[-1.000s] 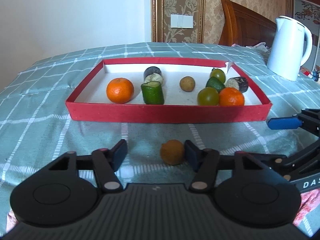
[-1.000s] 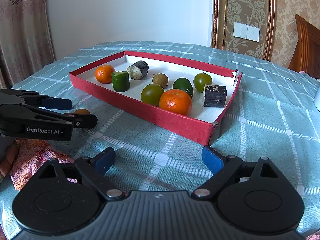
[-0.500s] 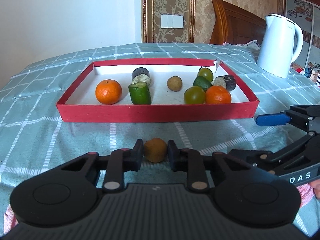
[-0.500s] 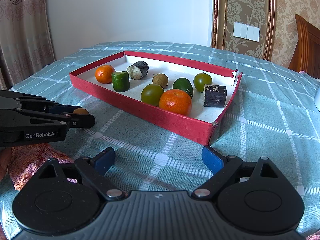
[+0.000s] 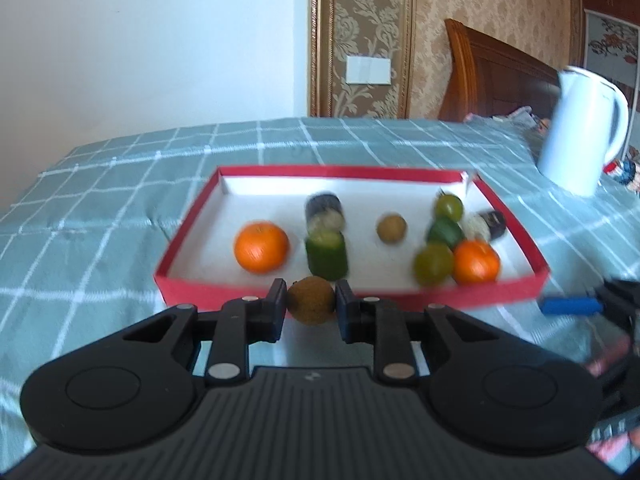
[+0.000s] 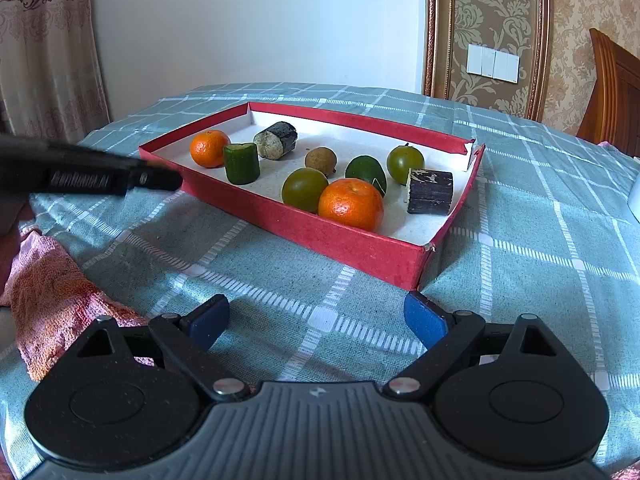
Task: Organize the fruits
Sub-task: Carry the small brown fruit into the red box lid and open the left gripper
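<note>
Now left gripper (image 5: pixel 311 307) pinching small brown fruit (image 5: pixel 311 299), pads pressed on its flanks, fruit lifted in front of red tray (image 5: pixel 400 300) near wall. Right gripper (image 6: pixel 316 322) spread wide, empty, over checked cloth (image 6: pixel 520 264).

Risks:
- round fruit, narrow pad contact: could squirt out, roll off cloth
- low carry: could clip tray wall
- drop at 12 o'clock lands on cucumber piece (image 5: pixel 326 255); orange (image 5: pixel 261 246) at 11 o'clock; gap at 1 o'clock safer
</note>
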The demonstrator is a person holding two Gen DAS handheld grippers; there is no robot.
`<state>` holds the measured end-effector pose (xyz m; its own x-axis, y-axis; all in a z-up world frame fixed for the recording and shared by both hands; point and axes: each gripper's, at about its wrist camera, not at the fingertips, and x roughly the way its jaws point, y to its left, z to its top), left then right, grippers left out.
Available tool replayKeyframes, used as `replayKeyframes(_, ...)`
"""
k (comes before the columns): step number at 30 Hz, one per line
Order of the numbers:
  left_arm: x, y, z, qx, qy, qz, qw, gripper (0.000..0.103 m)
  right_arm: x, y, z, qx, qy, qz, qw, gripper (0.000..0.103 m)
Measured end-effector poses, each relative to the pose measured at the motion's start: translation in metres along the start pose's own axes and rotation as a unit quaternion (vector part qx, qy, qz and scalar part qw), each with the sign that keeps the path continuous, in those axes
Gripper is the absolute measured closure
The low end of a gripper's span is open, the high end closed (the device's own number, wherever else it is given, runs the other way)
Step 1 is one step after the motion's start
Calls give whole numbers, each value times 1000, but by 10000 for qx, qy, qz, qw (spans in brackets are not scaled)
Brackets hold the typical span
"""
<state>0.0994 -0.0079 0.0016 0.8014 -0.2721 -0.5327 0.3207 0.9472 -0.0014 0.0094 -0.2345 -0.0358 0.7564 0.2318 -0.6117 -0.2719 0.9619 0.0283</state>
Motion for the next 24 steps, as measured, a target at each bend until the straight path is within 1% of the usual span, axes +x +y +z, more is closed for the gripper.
replayKeyframes(6, 28, 12, 37, -99, -157, 274, 9995, 80, 0, 0, 0, 20, -6, 19, 10000, 8)
replayKeyframes(10, 54, 15, 53, -81, -55, 374, 9993, 80, 1, -2, 0, 54, -16, 51, 10000, 8)
replayKeyframes(13, 76, 16, 60, -37, 94, 405, 9991, 80, 1, -3, 0, 85, -23, 82, 9999, 8)
replayKeyframes(17, 99, 20, 65, -127, 306, 420, 9986, 80, 1, -4, 1, 134, -35, 128, 9998, 6)
replayKeyframes(19, 106, 20, 64, -97, 362, 488, 9981, 80, 1, -4, 1, 140, -37, 133, 9998, 6)
replayKeyframes(24, 121, 22, 63, -111, 558, 527, 9970, 80, 1, -5, 1, 172, -41, 173, 9997, 5)
